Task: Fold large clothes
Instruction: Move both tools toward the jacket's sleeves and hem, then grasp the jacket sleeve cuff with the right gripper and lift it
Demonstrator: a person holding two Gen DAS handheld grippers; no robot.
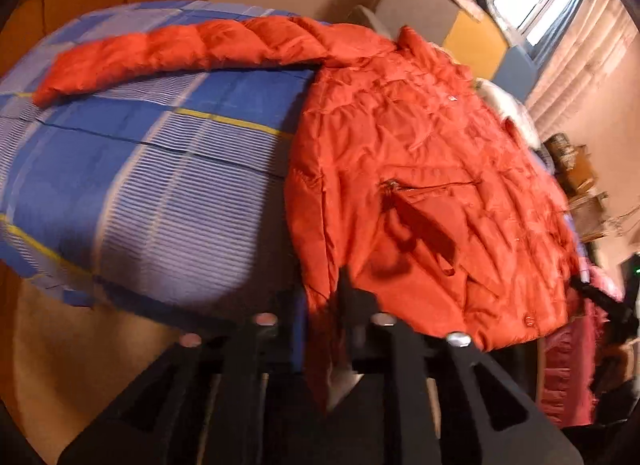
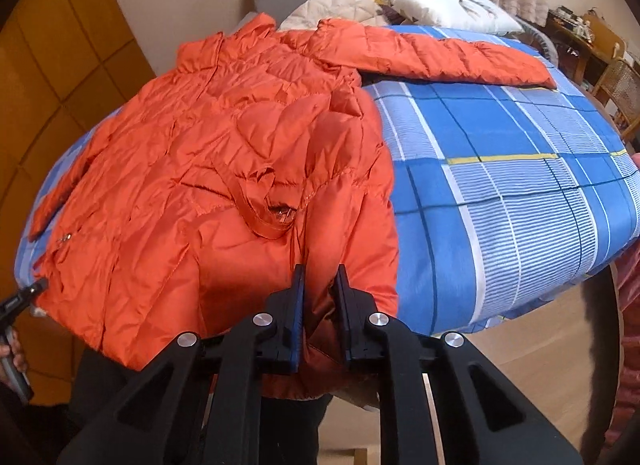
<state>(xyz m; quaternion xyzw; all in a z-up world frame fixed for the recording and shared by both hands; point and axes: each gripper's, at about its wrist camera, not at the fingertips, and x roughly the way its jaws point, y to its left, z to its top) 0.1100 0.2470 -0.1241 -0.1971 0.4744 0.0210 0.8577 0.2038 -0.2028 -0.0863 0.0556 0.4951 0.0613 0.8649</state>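
My right gripper (image 2: 320, 285) pinches the hem of the puffy orange quilted jacket (image 2: 224, 169); my left gripper (image 1: 316, 305) seems clamped on its other corner, though blurred. It lies spread on the blue plaid bedsheet (image 2: 500, 185), one sleeve (image 2: 460, 57) outstretched: folding barely begun.

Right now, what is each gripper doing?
Left gripper: shut on the orange jacket hem, though blurred.
Right gripper: shut on the orange jacket's hem.
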